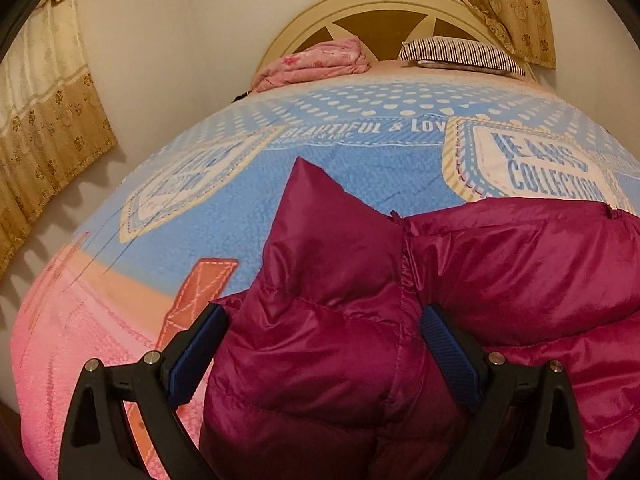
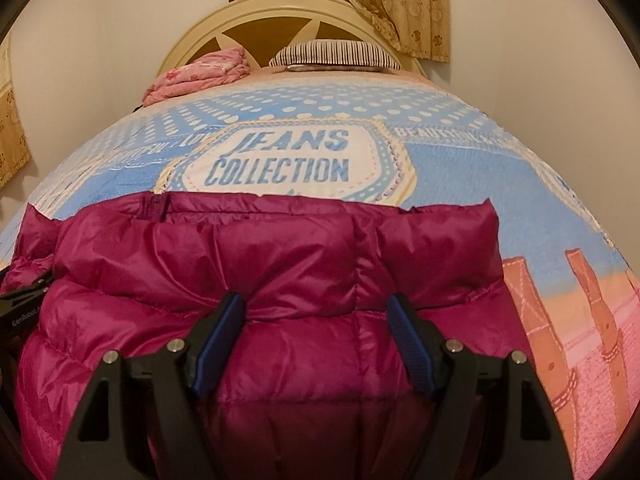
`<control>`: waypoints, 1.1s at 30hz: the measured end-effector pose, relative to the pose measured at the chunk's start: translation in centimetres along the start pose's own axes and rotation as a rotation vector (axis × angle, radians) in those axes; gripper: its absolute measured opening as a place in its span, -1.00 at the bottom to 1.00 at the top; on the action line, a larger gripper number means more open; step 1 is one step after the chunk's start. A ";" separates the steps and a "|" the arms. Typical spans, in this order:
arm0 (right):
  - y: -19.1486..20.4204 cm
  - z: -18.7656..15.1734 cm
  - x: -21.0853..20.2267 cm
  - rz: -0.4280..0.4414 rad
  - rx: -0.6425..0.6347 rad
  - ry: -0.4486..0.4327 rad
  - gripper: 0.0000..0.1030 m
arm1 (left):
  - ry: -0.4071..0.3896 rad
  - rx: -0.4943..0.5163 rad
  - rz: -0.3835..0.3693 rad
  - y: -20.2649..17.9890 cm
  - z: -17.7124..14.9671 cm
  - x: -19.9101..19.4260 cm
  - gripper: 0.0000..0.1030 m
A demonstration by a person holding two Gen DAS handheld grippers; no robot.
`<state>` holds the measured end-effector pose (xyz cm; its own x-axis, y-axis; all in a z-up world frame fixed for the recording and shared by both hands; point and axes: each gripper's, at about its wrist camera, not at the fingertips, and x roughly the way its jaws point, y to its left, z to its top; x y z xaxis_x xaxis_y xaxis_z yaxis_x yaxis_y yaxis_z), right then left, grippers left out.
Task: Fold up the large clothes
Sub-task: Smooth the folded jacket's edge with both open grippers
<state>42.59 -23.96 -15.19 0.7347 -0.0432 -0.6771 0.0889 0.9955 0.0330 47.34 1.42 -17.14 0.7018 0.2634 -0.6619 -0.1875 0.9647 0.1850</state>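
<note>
Fingers of both grippers clamp bulky folds of the magenta jacket on the bed.

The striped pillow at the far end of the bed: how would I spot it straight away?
Start at the rounded cream headboard at the far end of the bed. Two things lie at its foot: a crumpled pink bundle to the left and the pillow to the right. The pillow is flat, with thin dark and white stripes, whereas the bundle is plain pink.
</note>
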 end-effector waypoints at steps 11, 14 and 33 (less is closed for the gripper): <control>0.0 0.0 1.0 -0.011 0.003 0.034 0.52 | 0.035 0.031 0.019 -0.6 -0.1 0.6 0.95; 0.1 0.0 1.3 -0.020 -0.005 0.047 0.53 | 0.042 0.040 0.028 -0.7 -0.1 0.8 0.96; 0.8 -0.1 2.4 -0.064 -0.038 0.106 0.59 | 0.071 0.053 0.038 -0.9 0.0 1.4 0.98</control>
<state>44.36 -23.27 -16.88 0.6527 -0.0997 -0.7510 0.1063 0.9935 -0.0396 48.43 0.95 -18.21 0.6441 0.3013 -0.7031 -0.1749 0.9528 0.2481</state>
